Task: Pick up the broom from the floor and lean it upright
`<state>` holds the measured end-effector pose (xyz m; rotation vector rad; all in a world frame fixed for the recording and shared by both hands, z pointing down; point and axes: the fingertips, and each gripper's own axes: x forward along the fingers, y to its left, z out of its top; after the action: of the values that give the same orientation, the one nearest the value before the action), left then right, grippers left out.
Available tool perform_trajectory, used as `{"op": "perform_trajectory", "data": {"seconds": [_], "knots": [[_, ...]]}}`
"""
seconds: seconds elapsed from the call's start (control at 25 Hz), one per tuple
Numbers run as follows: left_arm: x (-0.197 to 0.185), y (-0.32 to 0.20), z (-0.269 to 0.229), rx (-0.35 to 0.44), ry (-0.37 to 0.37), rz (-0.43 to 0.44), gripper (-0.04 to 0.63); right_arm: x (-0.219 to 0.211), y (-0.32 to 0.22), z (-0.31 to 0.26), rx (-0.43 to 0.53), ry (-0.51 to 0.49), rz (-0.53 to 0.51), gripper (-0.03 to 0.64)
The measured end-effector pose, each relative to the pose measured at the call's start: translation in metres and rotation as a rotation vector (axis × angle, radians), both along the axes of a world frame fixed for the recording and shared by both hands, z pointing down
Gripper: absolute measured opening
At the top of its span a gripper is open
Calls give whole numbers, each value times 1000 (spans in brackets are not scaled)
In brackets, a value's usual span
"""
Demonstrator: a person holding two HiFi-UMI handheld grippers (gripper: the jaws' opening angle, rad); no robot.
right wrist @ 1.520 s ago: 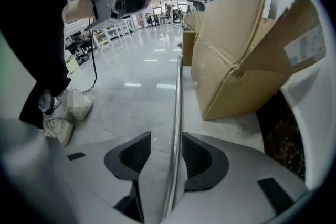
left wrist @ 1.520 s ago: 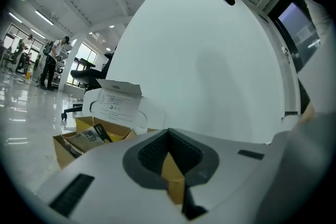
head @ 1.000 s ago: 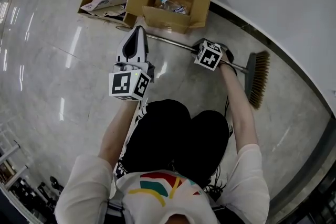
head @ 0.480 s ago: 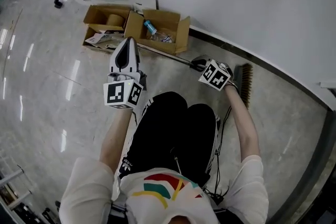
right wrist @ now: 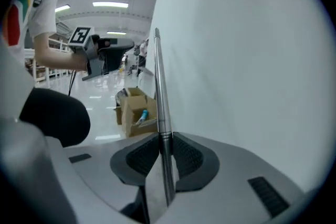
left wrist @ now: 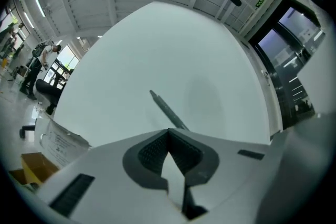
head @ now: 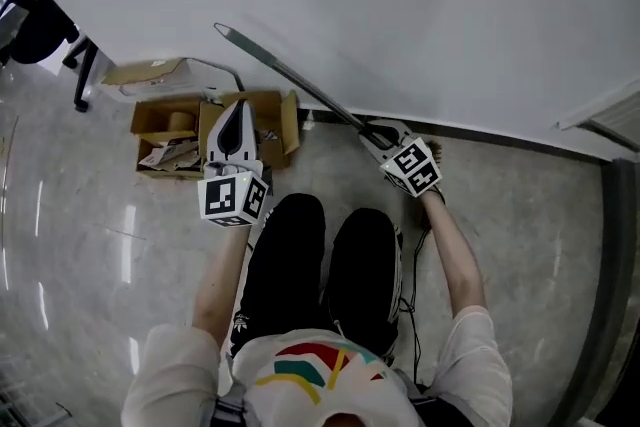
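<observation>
The broom's metal handle (head: 290,80) slants up to the left in front of the white wall (head: 430,5). My right gripper (head: 372,131) is shut on it low down, and the pads (right wrist: 137,157) press the handle (right wrist: 160,107) from both sides. In the head view the broom head is hidden behind that gripper and hand. My left gripper (head: 238,107) hangs left of the handle, clear of it, jaws closed with nothing between them (left wrist: 168,136). From the left gripper view the handle's top end (left wrist: 165,108) shows against the wall.
Two open cardboard boxes (head: 175,130) with a tape roll, papers and a bottle stand on the floor by the wall, under my left gripper; they also show as boxes (right wrist: 135,110) in the right gripper view. An office chair base (head: 80,85) is far left. A dark doorway edge (head: 610,215) runs down the right.
Both grippers have risen. The broom, which lay flat on the floor in the right gripper's hold, is now lifted, and its handle tilts up against the wall.
</observation>
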<state>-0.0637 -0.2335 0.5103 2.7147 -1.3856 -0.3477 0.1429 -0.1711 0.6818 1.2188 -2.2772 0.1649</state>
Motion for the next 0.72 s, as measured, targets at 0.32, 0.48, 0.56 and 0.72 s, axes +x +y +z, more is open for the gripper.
{"op": "perform_trajectory", "data": {"seconds": [0.32,0.48,0.56,0.72], "knots": [[96,24,-20,50,28,212,43,95,42,-58,191,-136,361,89],[155,42,-19,74,22,353,43,147,75,-78,299,-203,566,89],[176,55,-18,81,9,404,43,166,92,-89,346,-229,647,89],[205,72,-17,66,6,474,43,208,128,-104,422,-306,829,87]]}}
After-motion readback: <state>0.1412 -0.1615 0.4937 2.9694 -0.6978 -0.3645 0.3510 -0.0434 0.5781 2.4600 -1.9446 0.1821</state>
